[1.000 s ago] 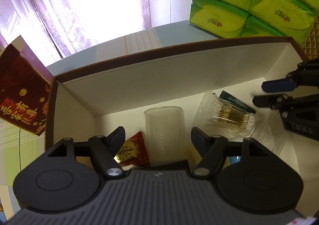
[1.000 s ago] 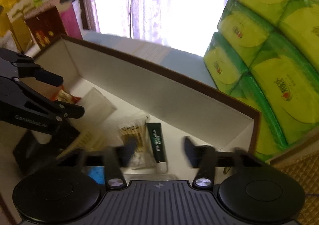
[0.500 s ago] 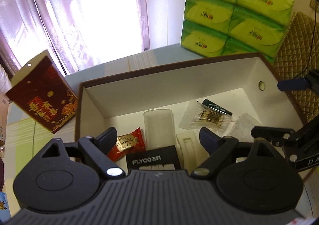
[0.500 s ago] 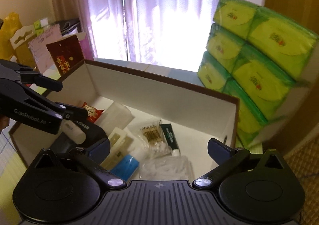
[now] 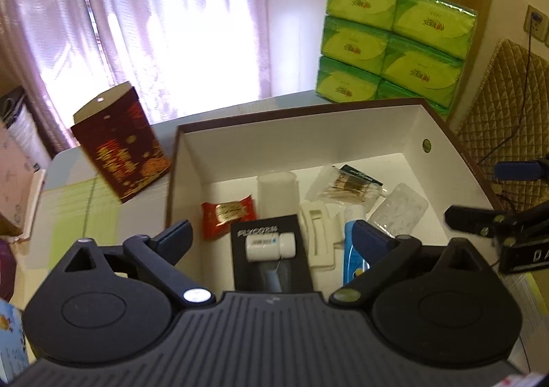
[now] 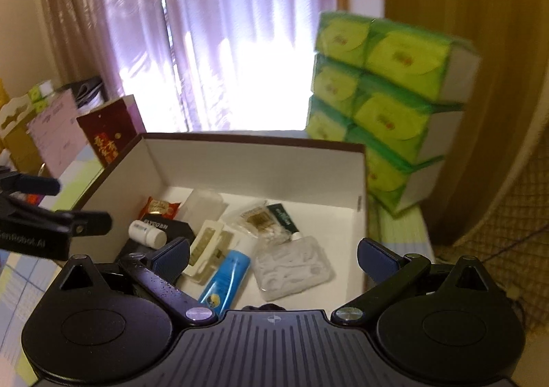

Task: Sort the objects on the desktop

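Note:
An open brown box with white walls (image 5: 302,133) (image 6: 260,163) holds several small items: a red candy packet (image 5: 229,219) (image 6: 160,208), a clear cup (image 5: 277,196), a black FLYCO box (image 5: 269,249) with a small white bottle (image 5: 270,246) (image 6: 147,233) on it, a bag of cotton swabs (image 5: 346,186) (image 6: 260,218), a blue tube (image 6: 224,280) and a clear plastic case (image 6: 291,268). My left gripper (image 5: 271,236) is open and empty above the box's near side. My right gripper (image 6: 272,251) is open and empty above the box's near right.
A stack of green tissue packs (image 5: 391,43) (image 6: 387,105) stands behind the box's far right corner. A dark red gift bag (image 5: 120,143) (image 6: 109,133) stands left of the box. A quilted chair back (image 5: 511,133) is at the right. Curtains hang behind the table.
Both grippers have pulled back and up out of the box, so more of the box and its contents shows. Both stay open and empty.

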`<act>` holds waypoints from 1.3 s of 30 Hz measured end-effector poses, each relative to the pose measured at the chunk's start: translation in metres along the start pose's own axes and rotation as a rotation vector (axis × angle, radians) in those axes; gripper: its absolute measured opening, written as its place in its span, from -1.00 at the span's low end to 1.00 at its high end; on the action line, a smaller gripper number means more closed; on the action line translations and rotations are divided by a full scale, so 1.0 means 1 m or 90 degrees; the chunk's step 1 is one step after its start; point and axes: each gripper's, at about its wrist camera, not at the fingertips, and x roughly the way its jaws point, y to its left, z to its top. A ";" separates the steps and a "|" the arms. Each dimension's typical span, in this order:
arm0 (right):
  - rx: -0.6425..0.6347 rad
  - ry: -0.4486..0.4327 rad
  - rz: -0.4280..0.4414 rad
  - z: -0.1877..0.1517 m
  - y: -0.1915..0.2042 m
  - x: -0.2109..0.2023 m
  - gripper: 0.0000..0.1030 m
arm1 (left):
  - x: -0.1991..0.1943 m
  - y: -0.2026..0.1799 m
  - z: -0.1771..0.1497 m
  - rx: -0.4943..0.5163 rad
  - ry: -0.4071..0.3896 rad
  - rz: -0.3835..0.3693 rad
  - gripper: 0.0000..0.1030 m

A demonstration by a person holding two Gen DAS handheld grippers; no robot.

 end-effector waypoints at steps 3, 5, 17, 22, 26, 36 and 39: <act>0.004 -0.006 0.000 -0.006 0.005 -0.014 0.96 | -0.015 -0.003 -0.010 0.007 -0.014 0.027 0.94; 0.005 -0.008 -0.002 -0.009 0.009 -0.022 0.96 | -0.025 -0.005 -0.016 0.012 -0.022 0.031 0.94; 0.024 -0.016 0.008 -0.027 0.035 -0.067 0.96 | -0.079 0.001 -0.042 -0.048 -0.030 0.030 0.94; 0.036 -0.014 0.013 -0.036 0.046 -0.082 0.96 | -0.099 0.002 -0.052 -0.055 -0.033 0.028 0.94; 0.045 -0.014 0.011 -0.044 0.056 -0.094 0.96 | -0.112 0.003 -0.062 -0.057 -0.028 0.024 0.94; 0.062 -0.011 -0.009 -0.067 0.079 -0.120 0.96 | -0.140 0.010 -0.087 -0.060 -0.029 0.025 0.94; 0.070 -0.012 -0.018 -0.074 0.085 -0.127 0.96 | -0.147 0.011 -0.094 -0.052 -0.029 0.016 0.94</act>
